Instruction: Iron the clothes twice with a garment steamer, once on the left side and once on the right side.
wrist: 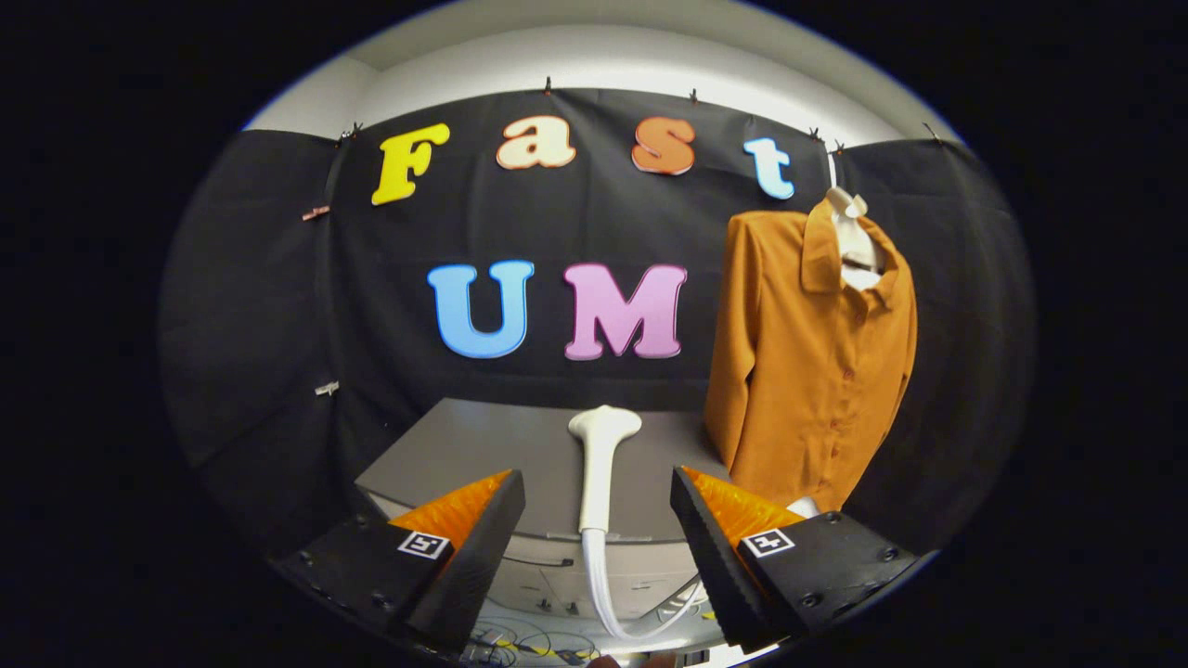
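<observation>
Two fingers of the gripper stand spread wide apart, pressing on nothing. Between them and just ahead, the white garment steamer head lies on the grey counter, its flat nozzle end pointing away toward the black cloth wall. Its white hose runs off the counter's near edge and curves down between the fingers. Beyond the right finger, an orange button-up shirt hangs on a white hanger in front of the wall, its collar open and one sleeve hanging down on the side nearer the steamer. The shirt's hem reaches down to about counter level, beside the counter's far right corner. Each finger bears a small square black-and-white marker, too small to read as writing.
</observation>
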